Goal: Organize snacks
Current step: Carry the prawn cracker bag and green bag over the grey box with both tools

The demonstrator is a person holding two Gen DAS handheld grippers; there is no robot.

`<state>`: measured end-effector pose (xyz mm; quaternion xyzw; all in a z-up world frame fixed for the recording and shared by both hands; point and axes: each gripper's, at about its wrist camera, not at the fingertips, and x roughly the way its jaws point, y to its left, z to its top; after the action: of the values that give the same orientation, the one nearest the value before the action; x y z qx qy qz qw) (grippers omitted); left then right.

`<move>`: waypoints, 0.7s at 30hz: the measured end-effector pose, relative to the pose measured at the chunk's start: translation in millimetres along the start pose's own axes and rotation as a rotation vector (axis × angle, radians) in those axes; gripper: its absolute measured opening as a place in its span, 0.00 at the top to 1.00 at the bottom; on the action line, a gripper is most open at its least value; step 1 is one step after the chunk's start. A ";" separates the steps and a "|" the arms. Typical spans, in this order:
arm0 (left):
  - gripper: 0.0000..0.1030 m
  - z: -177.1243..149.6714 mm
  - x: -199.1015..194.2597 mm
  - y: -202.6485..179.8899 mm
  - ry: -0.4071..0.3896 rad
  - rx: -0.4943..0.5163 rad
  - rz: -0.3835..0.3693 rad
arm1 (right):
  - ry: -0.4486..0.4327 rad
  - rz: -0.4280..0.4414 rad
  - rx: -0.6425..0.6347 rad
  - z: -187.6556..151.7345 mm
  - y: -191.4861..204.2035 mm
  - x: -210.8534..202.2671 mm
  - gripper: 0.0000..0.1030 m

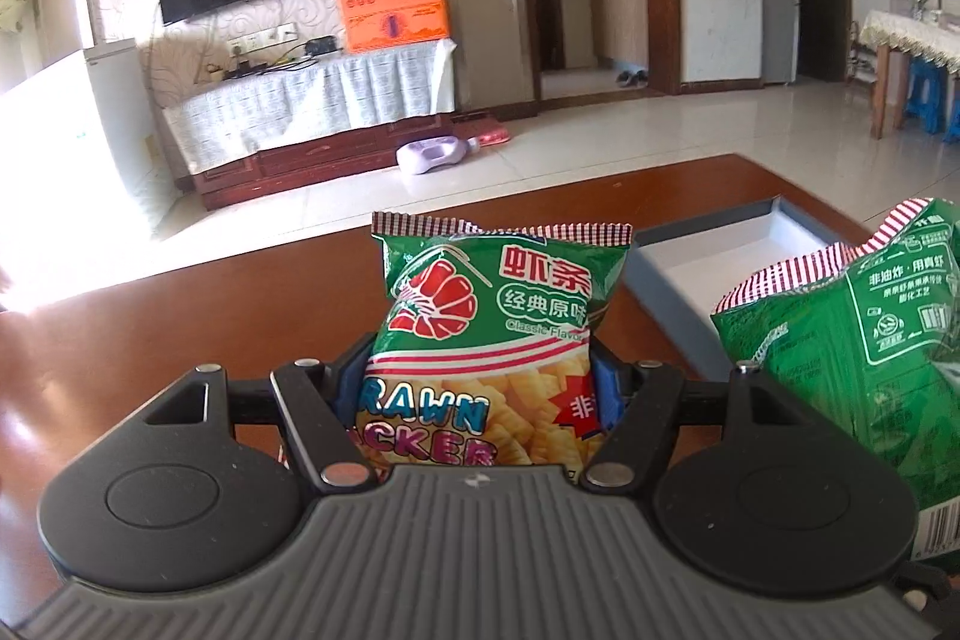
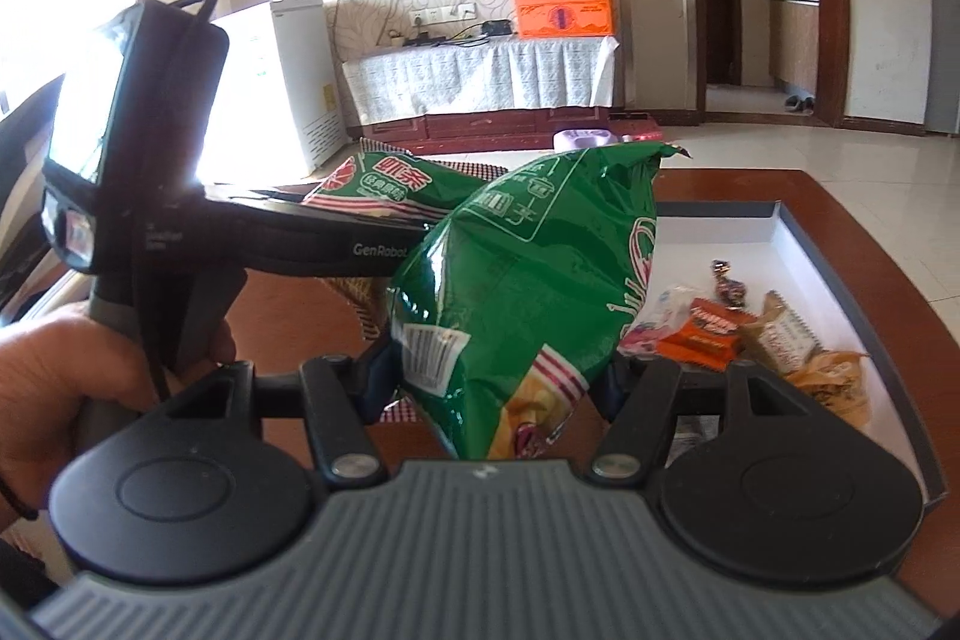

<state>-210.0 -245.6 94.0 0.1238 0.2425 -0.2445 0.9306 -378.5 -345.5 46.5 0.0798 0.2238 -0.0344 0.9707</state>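
My left gripper (image 1: pixel 477 388) is shut on a green prawn cracker bag (image 1: pixel 492 316), held upright above the brown table (image 1: pixel 180 328), front side toward the camera. My right gripper (image 2: pixel 492 376) is shut on a second green prawn cracker bag (image 2: pixel 528 268), its back with the barcode facing me. That second bag (image 1: pixel 858 340) also shows at the right of the left wrist view. In the right wrist view the left gripper (image 2: pixel 384 220) crosses from the left, held by a hand (image 2: pixel 66 376), with its bag (image 2: pixel 390 187) behind mine. A grey-rimmed white tray (image 2: pixel 804 232) holds several small wrapped snacks (image 2: pixel 714 328).
The tray (image 1: pixel 720 256) lies at the table's right side, near its far edge. Beyond the table are a tiled floor, a TV cabinet with an orange box (image 1: pixel 393 1), a white appliance (image 2: pixel 300 70), and a purple object on the floor (image 1: pixel 435 154).
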 end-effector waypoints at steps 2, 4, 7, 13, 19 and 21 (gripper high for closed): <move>0.29 4.2 0.2 -10.7 -0.012 0.012 -0.020 | -0.004 -0.018 0.008 0.4 -7.0 -3.7 0.37; 0.29 7.2 -0.5 -20.6 -0.031 0.025 -0.041 | -0.008 -0.037 0.013 2.0 -14.9 -6.0 0.37; 0.29 13.9 2.4 -38.3 -0.050 0.042 -0.076 | -0.009 -0.075 0.006 2.3 -25.1 -13.5 0.37; 0.29 26.8 22.7 -76.0 -0.055 0.062 -0.120 | 0.018 -0.121 0.038 0.2 -45.4 -16.5 0.37; 0.29 40.6 50.6 -110.9 -0.054 0.070 -0.176 | 0.043 -0.159 0.031 -5.6 -59.5 -20.2 0.37; 0.29 42.6 62.4 -126.0 -0.044 0.078 -0.192 | 0.050 -0.170 0.050 -8.9 -67.1 -20.4 0.37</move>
<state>-210.7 -392.2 84.3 0.1307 0.2230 -0.3447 0.9024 -407.5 -409.5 38.3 0.0856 0.2533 -0.1205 0.9560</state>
